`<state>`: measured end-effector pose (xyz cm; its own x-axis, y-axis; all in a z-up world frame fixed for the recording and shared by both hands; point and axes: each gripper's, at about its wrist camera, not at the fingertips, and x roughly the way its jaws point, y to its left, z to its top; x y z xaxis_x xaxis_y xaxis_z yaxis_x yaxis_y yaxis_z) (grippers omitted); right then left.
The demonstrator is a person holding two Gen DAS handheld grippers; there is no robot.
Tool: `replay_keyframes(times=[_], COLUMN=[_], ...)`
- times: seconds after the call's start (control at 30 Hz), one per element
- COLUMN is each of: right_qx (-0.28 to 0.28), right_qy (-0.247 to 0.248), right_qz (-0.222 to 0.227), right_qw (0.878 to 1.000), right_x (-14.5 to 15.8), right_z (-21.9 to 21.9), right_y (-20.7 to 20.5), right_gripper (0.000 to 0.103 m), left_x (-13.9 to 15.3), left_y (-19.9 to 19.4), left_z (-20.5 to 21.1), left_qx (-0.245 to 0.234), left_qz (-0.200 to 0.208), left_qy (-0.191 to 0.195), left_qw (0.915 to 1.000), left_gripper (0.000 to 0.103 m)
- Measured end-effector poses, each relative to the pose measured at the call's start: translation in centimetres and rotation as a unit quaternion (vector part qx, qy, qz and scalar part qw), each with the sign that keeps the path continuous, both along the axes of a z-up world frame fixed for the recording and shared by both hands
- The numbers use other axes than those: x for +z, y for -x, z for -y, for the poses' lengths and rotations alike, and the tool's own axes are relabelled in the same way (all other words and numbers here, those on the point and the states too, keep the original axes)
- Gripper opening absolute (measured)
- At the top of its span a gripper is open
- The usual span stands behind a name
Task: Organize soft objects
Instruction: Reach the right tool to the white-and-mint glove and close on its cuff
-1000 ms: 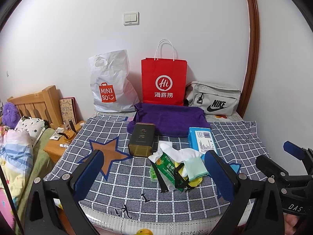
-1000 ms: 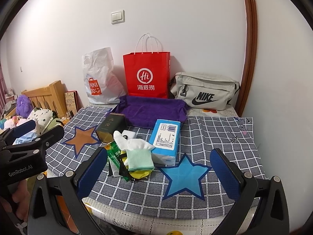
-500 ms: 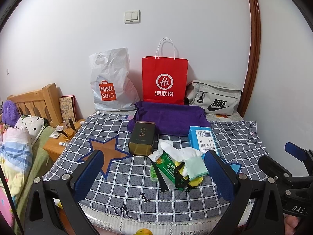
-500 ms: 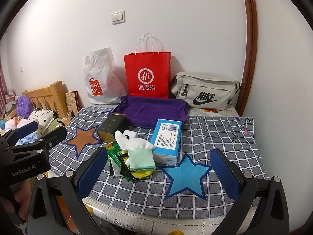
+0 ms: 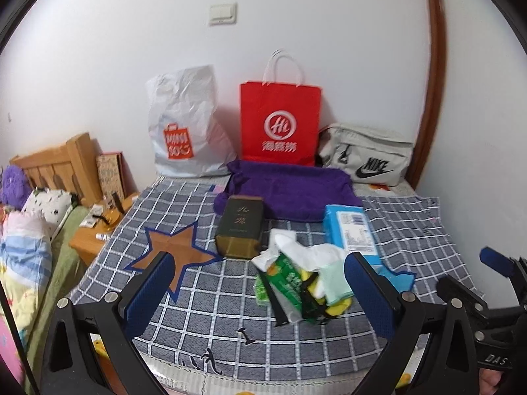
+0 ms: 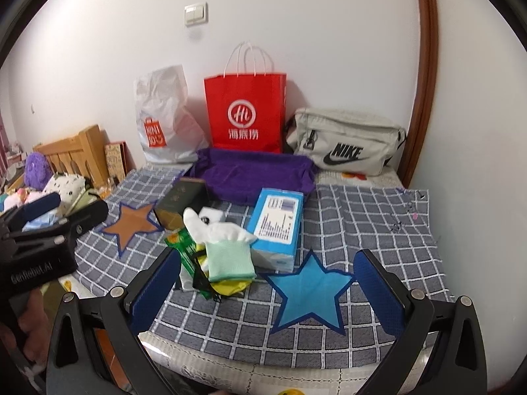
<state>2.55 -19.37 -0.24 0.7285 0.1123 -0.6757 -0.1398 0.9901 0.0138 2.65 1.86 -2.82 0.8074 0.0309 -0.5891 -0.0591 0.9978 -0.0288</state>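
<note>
Open left claw [image 5: 263, 283] before rumpled socks [image 5: 313, 256]

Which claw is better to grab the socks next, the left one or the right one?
Probably the left claw. In its own view the sock pile lies between its open fingers, nearly straight ahead. In the right wrist view the pile sits off toward the right claw's left finger, with the blue star ahead instead.
</note>
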Motion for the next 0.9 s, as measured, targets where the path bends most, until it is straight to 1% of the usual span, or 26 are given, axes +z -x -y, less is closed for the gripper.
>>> replay_keyframes(times=[0.13,0.2,0.3,0.43,0.57,0.67,0.77,0.9], right_qx=[0.005,0.007,0.018,0.033,0.064,0.085,0.088,0.093], right_qy=[-0.002,-0.007,-0.029,-0.049,-0.041,-0.038,-0.030,-0.023], right_qz=[-0.011,-0.019,-0.038,-0.054,-0.059,-0.061,-0.074,-0.092], right_qw=[1.000,1.000,0.999,0.997,0.995,0.994,0.993,0.991], right_x=[-1.8,-2.7,-4.5,-6.7,-8.2,-9.4,-11.1,-13.1], right_z=[0.3,0.4,0.4,-0.3,-2.2,-3.8,-5.2,-6.2], right_y=[-1.0,-1.8,-3.3,-5.5,-8.0,-9.6,-11.2,-12.7], right_gripper=[0.103,0.103,0.102,0.099,0.098,0.098,0.098,0.087], left_x=[-2.2,-3.5,-5.5,-7.5,-9.4,-10.9,-11.8,-12.6], left_y=[-1.9,-2.6,-3.7,-5.0,-6.2,-7.0,-7.6,-8.1], left_z=[-1.7,-2.2,-3.1,-3.8,-4.3,-4.8,-5.0,-5.3], left_qx=[0.013,0.016,0.027,0.030,0.032,0.031,0.028,0.024], left_qz=[-0.031,-0.042,-0.060,-0.075,-0.090,-0.106,-0.114,-0.120], left_qy=[0.015,0.016,0.017,0.022,0.023,0.030,0.036,0.042], left_qw=[0.9993,0.9989,0.9977,0.9965,0.9951,0.9934,0.9924,0.9916], left_gripper=[0.103,0.103,0.103,0.103,0.103,0.102,0.102,0.102])
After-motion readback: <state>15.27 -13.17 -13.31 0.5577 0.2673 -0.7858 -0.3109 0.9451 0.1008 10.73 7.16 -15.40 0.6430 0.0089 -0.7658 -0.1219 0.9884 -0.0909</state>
